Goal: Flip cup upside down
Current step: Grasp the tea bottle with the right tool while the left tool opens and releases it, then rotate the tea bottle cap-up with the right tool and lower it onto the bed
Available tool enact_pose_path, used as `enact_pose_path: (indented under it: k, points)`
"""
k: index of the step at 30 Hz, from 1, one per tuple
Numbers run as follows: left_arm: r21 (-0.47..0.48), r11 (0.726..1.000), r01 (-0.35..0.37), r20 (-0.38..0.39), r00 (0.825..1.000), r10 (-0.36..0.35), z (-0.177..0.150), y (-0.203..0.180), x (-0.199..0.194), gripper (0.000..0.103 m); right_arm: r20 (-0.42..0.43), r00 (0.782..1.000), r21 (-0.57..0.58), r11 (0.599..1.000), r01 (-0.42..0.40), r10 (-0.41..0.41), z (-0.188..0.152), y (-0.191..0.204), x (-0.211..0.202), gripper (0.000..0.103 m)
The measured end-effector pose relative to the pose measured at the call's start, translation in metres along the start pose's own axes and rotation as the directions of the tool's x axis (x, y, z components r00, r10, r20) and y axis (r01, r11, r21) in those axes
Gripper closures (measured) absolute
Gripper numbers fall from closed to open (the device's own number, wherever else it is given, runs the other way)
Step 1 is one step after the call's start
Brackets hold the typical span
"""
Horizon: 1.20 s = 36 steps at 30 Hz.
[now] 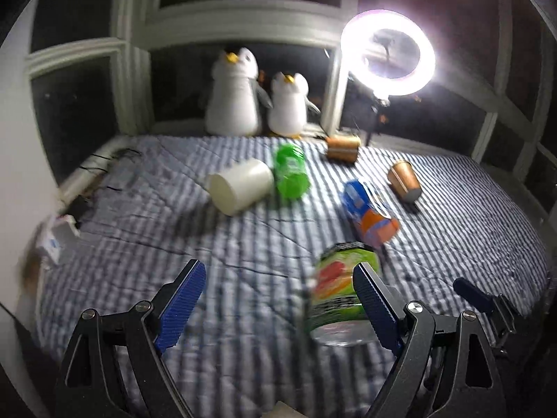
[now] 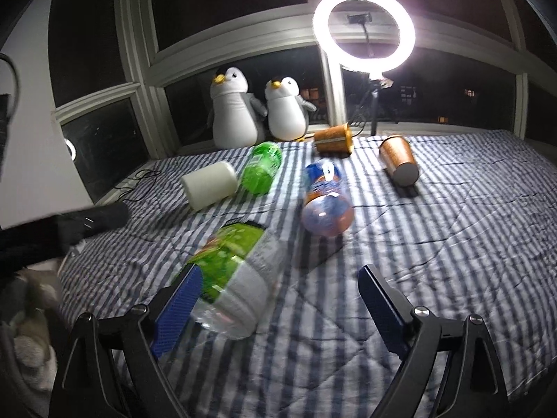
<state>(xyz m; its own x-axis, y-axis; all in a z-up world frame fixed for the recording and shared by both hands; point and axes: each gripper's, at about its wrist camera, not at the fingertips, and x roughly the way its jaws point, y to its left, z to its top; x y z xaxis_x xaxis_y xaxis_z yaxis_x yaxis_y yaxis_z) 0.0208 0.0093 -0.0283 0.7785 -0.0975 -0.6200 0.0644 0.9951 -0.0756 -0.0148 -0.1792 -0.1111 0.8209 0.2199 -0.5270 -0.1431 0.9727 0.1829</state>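
Observation:
Several cups lie on their sides on a blue-and-white striped quilt (image 1: pixel 243 244). Nearest is a clear plastic cup with a green fruit label (image 1: pixel 343 292) (image 2: pixel 233 271). My left gripper (image 1: pixel 278 278) is open, and the cup lies against the inner side of its right finger (image 1: pixel 372 299). My right gripper (image 2: pixel 278 285) is open too, with the same cup just inside its left finger (image 2: pixel 181 299). Neither holds it. Farther back lie a white cup (image 1: pixel 240 186), a green cup (image 1: pixel 290 170), a blue-and-orange cup (image 1: pixel 369 210) and two copper cups (image 1: pixel 403 181) (image 1: pixel 343 148).
Two plush penguins (image 2: pixel 236 108) lean against the window sill at the back. A bright ring light (image 2: pixel 363 28) stands on a tripod behind the bed. Cables (image 2: pixel 139 177) trail along the left edge. The quilt's right half (image 2: pixel 470 226) is bare.

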Motion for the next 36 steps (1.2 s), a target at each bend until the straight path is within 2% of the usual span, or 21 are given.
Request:
enact_pose_path:
  k: [3,8,13,21,23,26,29,36]
  points:
    - [-0.029,0.999,-0.040,0.041,0.998,0.041,-0.005,0.021,-0.018,0.011,-0.012,1.000,-0.014,1.000,-0.001,0.001,-0.005,0.014,0.008,0.013]
    - [-0.130,0.989,-0.072,0.069,0.994,0.081,-0.014,0.061,-0.040,0.011,-0.048,0.999,-0.032,0.999,-0.009,0.008,-0.016,0.037,0.029,0.013]
    - [-0.175,0.980,-0.094,0.092,0.990,0.111,-0.017,0.083,-0.051,0.011,-0.074,0.997,-0.072,0.997,0.030,-0.035,-0.023,0.055,0.050,0.013]
    - [-0.198,0.976,-0.094,0.092,0.989,0.114,-0.018,0.096,-0.048,0.011,-0.097,0.992,-0.152,0.986,0.072,-0.087,-0.033,0.082,0.065,0.013]
    - [-0.205,0.974,-0.094,0.088,0.990,0.114,-0.018,0.097,-0.045,0.011,-0.073,0.988,-0.187,0.975,0.122,-0.137,-0.035,0.089,0.065,0.013]
    - [-0.214,0.973,-0.091,0.080,0.991,0.110,-0.020,0.098,-0.041,0.011,-0.078,0.987,-0.183,0.975,0.124,-0.140,-0.036,0.094,0.069,0.012]
    - [-0.214,0.973,-0.090,0.078,0.991,0.109,-0.021,0.098,-0.040,0.011,-0.081,0.978,-0.215,0.961,0.174,-0.194,-0.037,0.097,0.077,0.012]
    - [-0.237,0.967,-0.092,0.073,0.991,0.112,-0.023,0.104,-0.034,0.011,-0.093,0.982,-0.194,0.970,0.147,-0.167,-0.039,0.090,0.078,0.016]
